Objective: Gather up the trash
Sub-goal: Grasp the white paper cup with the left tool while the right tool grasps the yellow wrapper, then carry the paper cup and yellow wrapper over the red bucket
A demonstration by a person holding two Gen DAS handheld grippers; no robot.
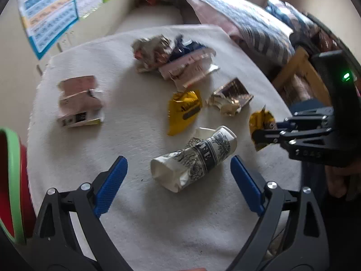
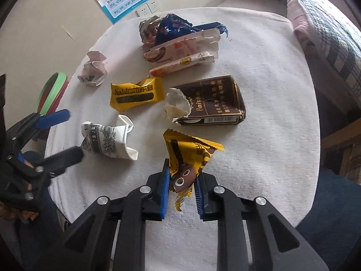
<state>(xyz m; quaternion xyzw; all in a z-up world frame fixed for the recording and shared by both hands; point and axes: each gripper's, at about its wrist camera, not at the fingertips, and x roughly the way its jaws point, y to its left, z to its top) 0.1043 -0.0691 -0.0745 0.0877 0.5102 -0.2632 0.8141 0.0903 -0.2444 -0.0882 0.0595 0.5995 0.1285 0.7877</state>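
Several pieces of trash lie on a white towel-covered table (image 1: 140, 203). My left gripper (image 1: 178, 178) is open, its blue pads on either side of a crushed white paper coffee cup (image 1: 194, 160), also in the right wrist view (image 2: 108, 140). My right gripper (image 2: 181, 189) is shut on a yellow snack wrapper (image 2: 189, 155), seen from the left wrist view (image 1: 261, 124). Another yellow wrapper (image 1: 182, 110) (image 2: 135, 94), a torn brown box (image 1: 232, 97) (image 2: 212, 103), a crumpled pink carton (image 1: 79, 101) (image 2: 93, 70) and a pile of wrappers (image 1: 176, 58) (image 2: 178, 43) lie farther out.
A red bin with a green rim (image 1: 11, 180) (image 2: 52, 92) stands at the table's left edge. A checked quilt on a bed (image 1: 248, 27) (image 2: 327, 29) lies to the right. A wooden frame (image 1: 300, 74) is beside the table. Posters (image 1: 47, 11) hang on the wall.
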